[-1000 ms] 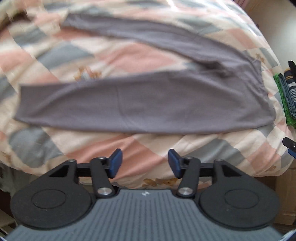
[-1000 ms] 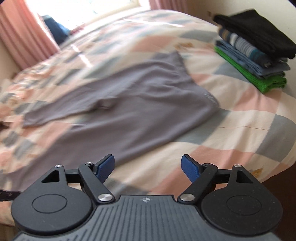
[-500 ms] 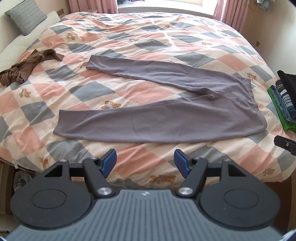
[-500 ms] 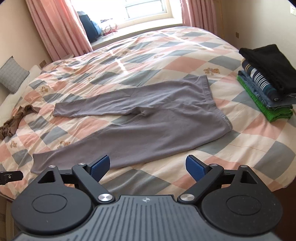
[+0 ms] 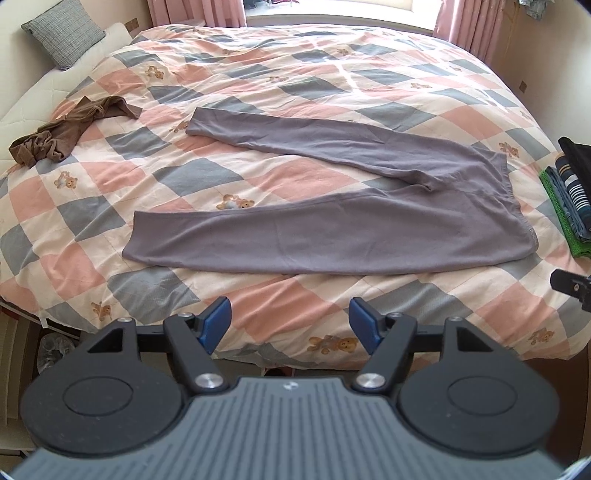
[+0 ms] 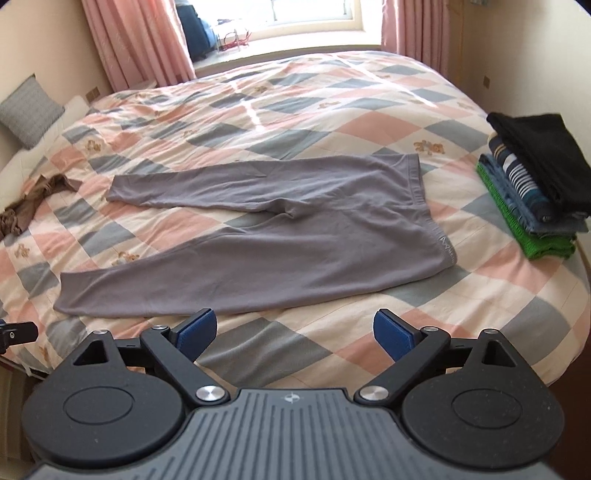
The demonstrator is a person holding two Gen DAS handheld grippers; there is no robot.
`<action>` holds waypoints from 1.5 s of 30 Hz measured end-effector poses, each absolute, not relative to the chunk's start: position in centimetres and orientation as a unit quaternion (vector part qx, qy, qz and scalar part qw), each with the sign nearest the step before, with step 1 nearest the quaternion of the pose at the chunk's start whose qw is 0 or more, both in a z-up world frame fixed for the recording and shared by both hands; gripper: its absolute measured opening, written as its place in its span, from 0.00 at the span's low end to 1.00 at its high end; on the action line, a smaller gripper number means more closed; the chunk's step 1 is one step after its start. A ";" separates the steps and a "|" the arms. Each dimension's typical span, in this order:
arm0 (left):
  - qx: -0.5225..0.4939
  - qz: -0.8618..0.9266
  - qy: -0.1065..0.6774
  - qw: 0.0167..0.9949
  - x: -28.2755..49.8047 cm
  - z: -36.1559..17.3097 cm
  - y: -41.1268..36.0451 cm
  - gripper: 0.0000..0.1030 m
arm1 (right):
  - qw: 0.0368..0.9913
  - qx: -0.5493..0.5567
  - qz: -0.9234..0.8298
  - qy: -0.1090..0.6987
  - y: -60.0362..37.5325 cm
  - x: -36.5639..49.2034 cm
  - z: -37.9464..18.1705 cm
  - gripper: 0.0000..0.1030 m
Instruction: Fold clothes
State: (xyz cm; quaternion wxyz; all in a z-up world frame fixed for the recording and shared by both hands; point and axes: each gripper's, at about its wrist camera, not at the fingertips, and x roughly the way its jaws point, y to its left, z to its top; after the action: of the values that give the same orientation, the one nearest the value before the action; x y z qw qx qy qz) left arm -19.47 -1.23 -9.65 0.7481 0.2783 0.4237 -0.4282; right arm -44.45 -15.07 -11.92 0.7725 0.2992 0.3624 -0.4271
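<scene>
1. A pair of grey leggings [image 5: 332,229] [image 6: 280,240] lies flat on the bed, near its front edge and towards its right side, with the two legs spread apart in a narrow V.
2. The waistband points to the right edge of the bed; both leg ends point to the left, the nearer leg running roughly along the front edge and the farther leg angling towards the middle of the bed.
3. A small crease shows at the crotch where the legs meet; the rest of the fabric looks smooth.
4. The checked quilt [image 5: 280,74] [image 6: 332,107], in pink, grey-blue and cream diamonds with small bears, covers the whole bed under the leggings.
5. A stack of folded clothes [image 6: 532,192] [image 5: 570,195] sits at the right edge of the bed, apart from the waistband: green at the bottom, blue and striped pieces in the middle, black on top.
6. A crumpled brown garment [image 5: 70,131] [image 6: 29,206] lies near the left edge, well apart from the leggings.
7. A grey cushion [image 5: 62,31] [image 6: 27,110] rests beyond the far left corner, and pink curtains [image 6: 136,40] flank the window behind the bed.
8. The left gripper [image 5: 290,323] hovers off the front edge of the bed, its blue-padded fingers spread wide and empty.
9. The right gripper [image 6: 295,332] hovers likewise off the front edge, fingers wide apart, gripping nothing.
</scene>
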 end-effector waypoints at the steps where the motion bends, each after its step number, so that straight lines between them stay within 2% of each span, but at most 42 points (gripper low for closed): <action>1: 0.279 -0.428 0.424 0.748 -19.5 -9.7 -1.2 0.67 | 0.773 0.298 -0.427 0.364 -15.1 -44.4 -11.8 0.92; 16: 0.281 -0.422 0.428 0.748 -19.4 -10.0 -2.0 0.73 | 0.784 0.267 -0.413 0.379 -15.4 -42.8 -11.0 0.95; 30: 0.289 -0.401 0.451 0.743 -17.3 -11.1 -4.1 0.73 | 0.780 0.270 -0.399 0.399 -18.1 -40.9 -11.8 0.96; 37: 0.306 -0.416 0.456 0.725 -15.5 -13.8 -8.2 0.74 | 0.761 0.303 -0.393 0.418 -21.7 -40.2 -15.1 0.97; 45: 0.343 -0.462 0.407 0.709 -9.8 -19.6 -17.5 0.74 | 0.762 0.342 -0.370 0.407 -28.7 -41.0 -20.9 0.97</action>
State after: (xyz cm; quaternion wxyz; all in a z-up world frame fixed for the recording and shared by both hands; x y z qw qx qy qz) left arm -9.81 -17.48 -19.56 0.7092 0.3430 0.4073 -0.4620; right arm -41.03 -28.70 -20.88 0.7619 0.3418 0.4072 -0.3699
